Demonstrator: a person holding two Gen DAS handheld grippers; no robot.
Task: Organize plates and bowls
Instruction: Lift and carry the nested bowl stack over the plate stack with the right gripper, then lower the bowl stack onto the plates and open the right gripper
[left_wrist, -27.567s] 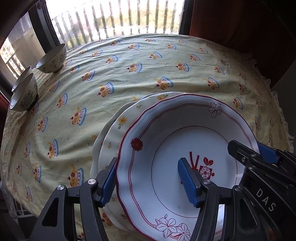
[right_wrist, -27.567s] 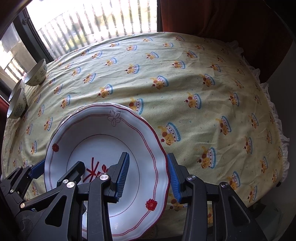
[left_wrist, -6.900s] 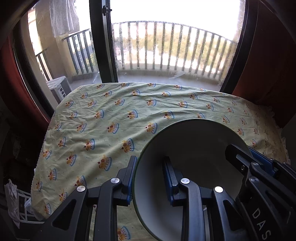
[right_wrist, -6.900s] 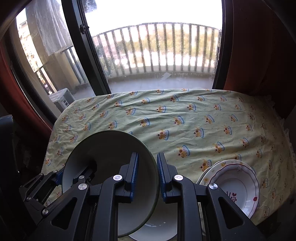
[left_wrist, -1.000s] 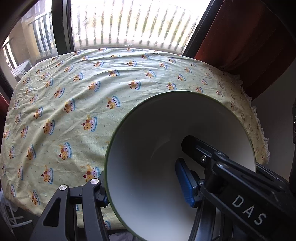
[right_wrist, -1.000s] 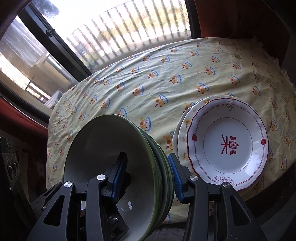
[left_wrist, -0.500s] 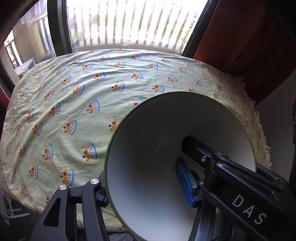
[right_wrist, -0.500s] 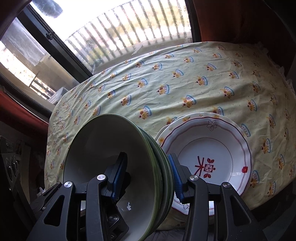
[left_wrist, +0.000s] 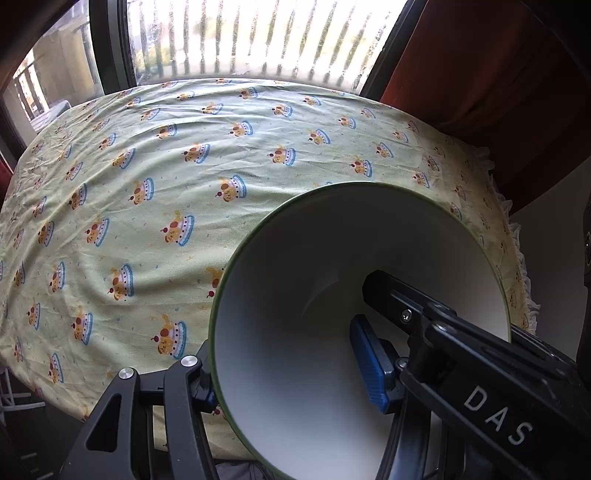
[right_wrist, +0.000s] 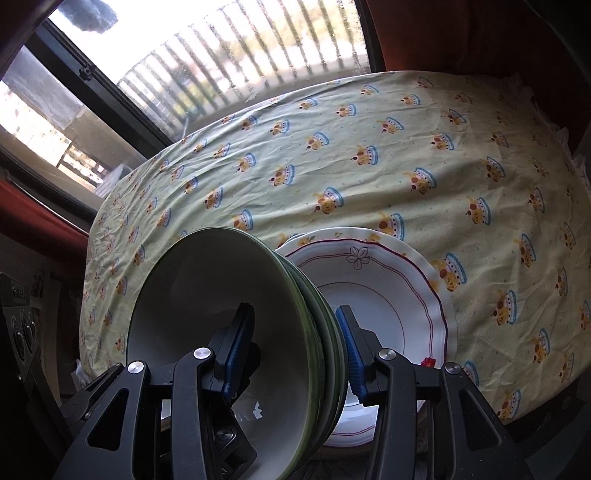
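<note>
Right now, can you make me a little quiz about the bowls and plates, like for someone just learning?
1. True or false: the right gripper has a bowl rim between its fingers.
2. What colour is the outside of the stacked bowls?
A. red
B. green
C. blue
3. Fill in: the flowered plate lies on the ____.

Key:
1. True; its fingers sit on either side of the rim of the stack, and the left gripper grips the opposite rim.
2. B.
3. Tablecloth, on top of another plate.
</note>
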